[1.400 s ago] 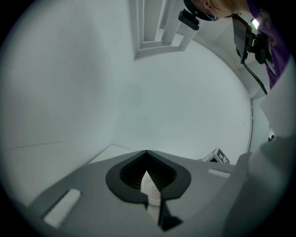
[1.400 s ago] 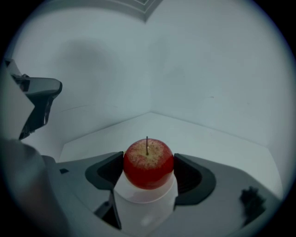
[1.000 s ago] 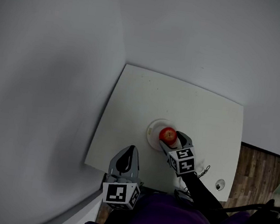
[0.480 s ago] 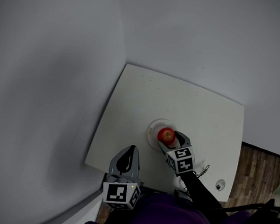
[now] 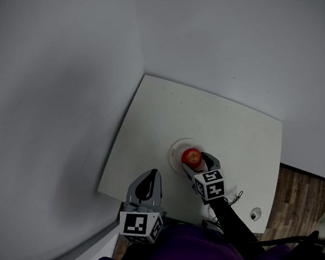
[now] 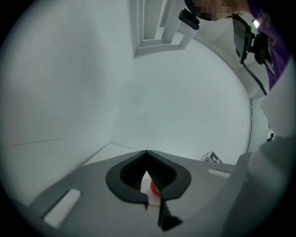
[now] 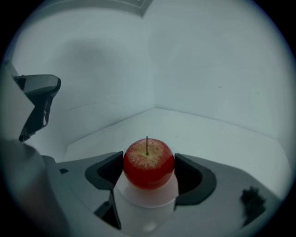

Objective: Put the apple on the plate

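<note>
Right gripper (image 5: 198,162) clenched on the apple (image 5: 192,156), one jaw on each side, stem up. Apple is over the white plate (image 5: 175,149) near the front middle of the bench (image 5: 212,115). In the right gripper view the plate sits directly under the apple (image 7: 148,163). Looks like it's touching or just above the plate, hard to be sure from this angle.

Left gripper (image 5: 149,179) closed with nothing in it, hanging over the front bench edge, apart from the plate.

Step in hand, as I judge it: set down and release. To do it well:
- Lower straight until the apple bears on the plate centre.
- Spread the jaws evenly so neither side nudges it.
- Back out level, since a round apple may roll off the shallow plate.
- Keep the left gripper clear.
</note>
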Available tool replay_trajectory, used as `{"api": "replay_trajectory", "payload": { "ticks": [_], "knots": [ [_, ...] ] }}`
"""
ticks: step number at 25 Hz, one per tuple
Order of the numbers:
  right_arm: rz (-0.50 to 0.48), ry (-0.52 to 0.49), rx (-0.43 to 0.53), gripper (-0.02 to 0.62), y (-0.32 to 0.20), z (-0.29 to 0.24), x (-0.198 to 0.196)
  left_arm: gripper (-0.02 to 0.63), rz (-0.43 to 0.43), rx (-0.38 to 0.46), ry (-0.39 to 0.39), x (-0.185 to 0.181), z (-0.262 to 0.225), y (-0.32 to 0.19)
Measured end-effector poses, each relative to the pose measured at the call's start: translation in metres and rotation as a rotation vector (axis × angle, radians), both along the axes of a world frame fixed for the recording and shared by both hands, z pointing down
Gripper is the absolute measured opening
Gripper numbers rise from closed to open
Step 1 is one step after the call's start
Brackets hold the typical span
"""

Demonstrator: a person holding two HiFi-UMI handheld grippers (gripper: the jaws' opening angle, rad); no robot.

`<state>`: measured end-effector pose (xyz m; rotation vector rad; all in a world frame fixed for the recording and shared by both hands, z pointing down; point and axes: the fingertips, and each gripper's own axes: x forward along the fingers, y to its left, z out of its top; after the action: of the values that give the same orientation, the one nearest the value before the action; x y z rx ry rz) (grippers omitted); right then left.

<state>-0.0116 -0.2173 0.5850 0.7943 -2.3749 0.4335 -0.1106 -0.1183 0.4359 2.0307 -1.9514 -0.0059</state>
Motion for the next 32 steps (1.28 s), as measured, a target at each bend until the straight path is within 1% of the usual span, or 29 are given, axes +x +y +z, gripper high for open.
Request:
{"api": "replay_trajectory", "payload": {
  "ticks": [6, 11, 20, 24, 28, 32],
  "knots": [
    [-0.006, 0.003, 0.007, 0.351, 0.002, -0.002, 0.0, 0.006, 0.003, -0.001, -0.004, 0.002, -0.001, -0.001],
    [-0.029, 0.007, 0.039, 0.351, 0.0, -0.011, 0.001, 0.006, 0.0, -0.003, -0.003, 0.0, -0.001, -0.001],
    [-0.017, -0.061, 0.094, 0.351, -0.002, -0.044, 0.005, 0.006, 0.022, -0.001, 0.002, 0.002, 0.001, -0.008],
    [0.012, -0.106, 0.121, 0.35, -0.007, -0.062, 0.01, 0.006, 0.036, 0.001, 0.001, 0.006, 0.002, -0.012],
    [0.069, -0.159, 0.163, 0.35, -0.012, -0.084, 0.019, 0.006, 0.054, 0.011, -0.002, 0.007, 0.001, -0.012],
    [0.088, -0.155, 0.238, 0.348, -0.016, -0.104, 0.028, 0.006, 0.069, 0.017, 0.0, 0.008, 0.001, -0.016]
  ]
}}
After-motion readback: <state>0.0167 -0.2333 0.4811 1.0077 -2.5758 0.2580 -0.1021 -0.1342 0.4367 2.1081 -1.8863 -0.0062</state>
